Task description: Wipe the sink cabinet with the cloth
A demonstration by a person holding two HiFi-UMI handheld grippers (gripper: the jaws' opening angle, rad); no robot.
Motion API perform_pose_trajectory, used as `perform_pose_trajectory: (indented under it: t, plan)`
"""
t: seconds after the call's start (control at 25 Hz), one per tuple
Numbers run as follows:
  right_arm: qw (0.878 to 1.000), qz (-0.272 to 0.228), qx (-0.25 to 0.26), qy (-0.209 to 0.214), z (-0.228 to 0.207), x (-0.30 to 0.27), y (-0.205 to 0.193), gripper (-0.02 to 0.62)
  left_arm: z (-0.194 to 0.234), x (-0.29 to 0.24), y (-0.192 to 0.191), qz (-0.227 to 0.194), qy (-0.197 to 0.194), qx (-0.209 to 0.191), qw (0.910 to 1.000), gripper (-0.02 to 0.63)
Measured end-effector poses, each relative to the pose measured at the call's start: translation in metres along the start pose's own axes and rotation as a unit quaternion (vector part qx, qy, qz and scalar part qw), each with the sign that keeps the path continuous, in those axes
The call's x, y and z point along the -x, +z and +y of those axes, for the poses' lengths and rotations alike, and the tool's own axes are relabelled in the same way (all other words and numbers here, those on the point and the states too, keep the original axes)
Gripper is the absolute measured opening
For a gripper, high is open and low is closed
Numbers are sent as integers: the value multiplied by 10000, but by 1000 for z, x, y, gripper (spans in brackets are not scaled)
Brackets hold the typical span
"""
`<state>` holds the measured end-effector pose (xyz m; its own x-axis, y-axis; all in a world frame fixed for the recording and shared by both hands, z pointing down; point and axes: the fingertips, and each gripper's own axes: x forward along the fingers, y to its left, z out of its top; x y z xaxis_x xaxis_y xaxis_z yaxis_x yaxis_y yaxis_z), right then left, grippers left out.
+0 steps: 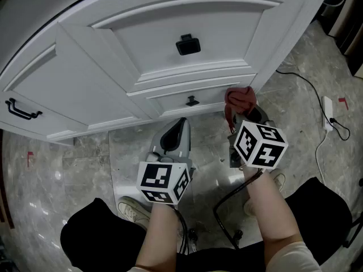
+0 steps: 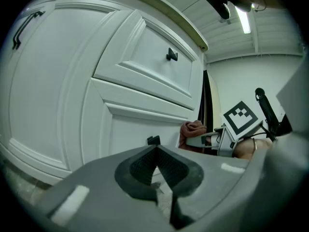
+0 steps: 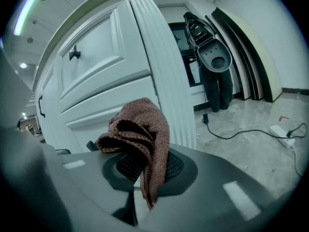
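The white sink cabinet (image 1: 170, 44) fills the top of the head view, with a drawer pull (image 1: 188, 44) and a small lower knob (image 1: 192, 101). A reddish-brown cloth (image 1: 240, 100) is bunched at the tip of my right gripper (image 1: 237, 118), close to the cabinet's lower right corner. In the right gripper view the cloth (image 3: 140, 139) hangs pinched between the jaws, beside the fluted corner post (image 3: 161, 76). My left gripper (image 1: 173, 136) hovers low in front of the bottom drawer; its jaws (image 2: 157, 170) meet with nothing between them. The left gripper view also shows the cloth (image 2: 191, 131).
A black bar handle (image 1: 21, 111) sits on the cabinet's left door. A power cable (image 1: 309, 92) and power strip (image 1: 328, 113) lie on the marble floor at the right. The person's shoes (image 1: 133, 209) and legs are at the bottom.
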<state>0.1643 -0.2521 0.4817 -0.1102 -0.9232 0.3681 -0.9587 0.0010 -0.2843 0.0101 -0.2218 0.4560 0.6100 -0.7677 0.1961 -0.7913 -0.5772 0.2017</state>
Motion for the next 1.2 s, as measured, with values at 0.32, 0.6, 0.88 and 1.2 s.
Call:
perform_pose_trajectory:
  t: [0.32, 0.6, 0.88, 1.2]
  plan:
    - [9995, -49, 181, -271, -13, 5, -9, 80, -6, -3, -15, 138, -85, -57, 9999, 0]
    - [9950, 643, 603, 461, 65, -23, -83, 80, 33, 16, -26, 223, 243, 26, 9995, 0]
    - [9851, 805, 644, 1377, 156, -52, -114, 80, 86, 50, -28, 205, 787, 125, 9966, 0]
    - [9729, 739, 1031, 1931, 215, -72, -128, 80, 131, 78, -32, 172, 1177, 255, 9926, 0]
